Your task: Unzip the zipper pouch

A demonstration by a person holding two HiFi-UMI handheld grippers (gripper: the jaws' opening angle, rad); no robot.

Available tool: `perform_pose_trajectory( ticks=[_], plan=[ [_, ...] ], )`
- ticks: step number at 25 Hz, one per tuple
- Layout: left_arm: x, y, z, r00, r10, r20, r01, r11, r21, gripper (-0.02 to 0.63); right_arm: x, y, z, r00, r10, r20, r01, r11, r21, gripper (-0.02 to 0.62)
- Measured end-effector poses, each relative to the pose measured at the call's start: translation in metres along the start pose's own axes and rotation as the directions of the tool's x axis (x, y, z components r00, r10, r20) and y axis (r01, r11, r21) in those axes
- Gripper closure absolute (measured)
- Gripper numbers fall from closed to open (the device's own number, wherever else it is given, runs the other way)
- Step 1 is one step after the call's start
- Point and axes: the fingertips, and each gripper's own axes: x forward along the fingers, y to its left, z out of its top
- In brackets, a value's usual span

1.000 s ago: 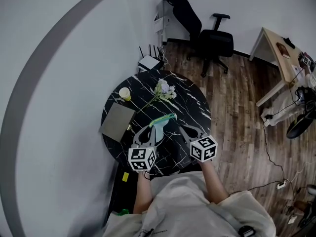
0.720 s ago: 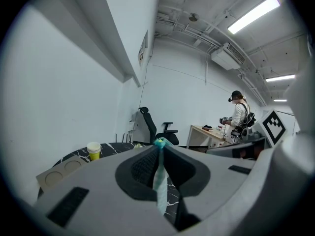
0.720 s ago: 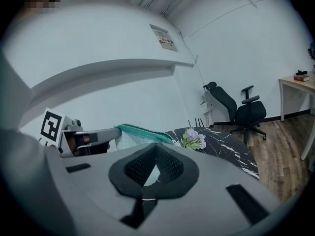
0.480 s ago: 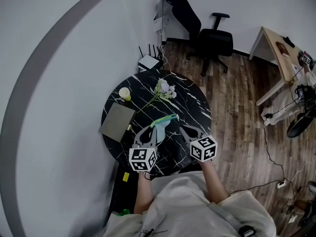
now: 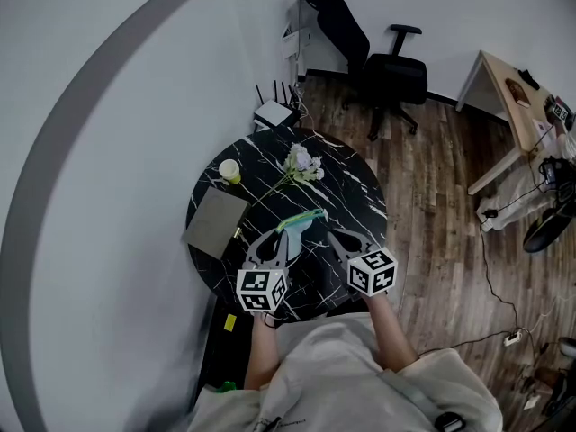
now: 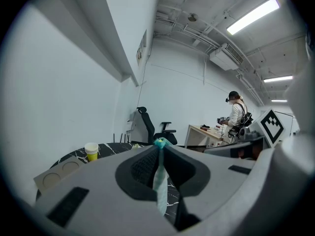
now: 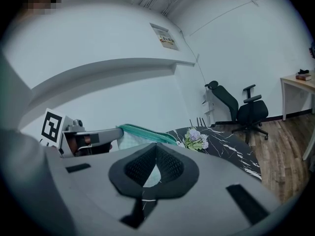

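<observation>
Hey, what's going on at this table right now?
A person at a round black table holds a hand-held gripper in each hand. The left hand-held gripper is clamped on an edge of a pale green zipper pouch. The right hand-held gripper is shut beside the pouch; whether it pinches anything cannot be seen.

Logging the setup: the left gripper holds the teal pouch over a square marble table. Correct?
No: the table is round, not square, as the head view shows. The left gripper does hold the teal pouch over it.
</observation>
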Motion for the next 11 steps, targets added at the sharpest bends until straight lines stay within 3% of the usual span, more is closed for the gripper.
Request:
perform_pose_trajectory(
  ticks=[11],
  plan=[
    [0.0047, -0.0053, 0.0008, 1.000, -0.009, 0.001, 0.009, 1.000, 0.003, 0.558, -0.0020, -0.0067, -0.0028, 1.000, -0.011, -0.004, 0.011, 1.000, 0.006, 0.589]
  ],
)
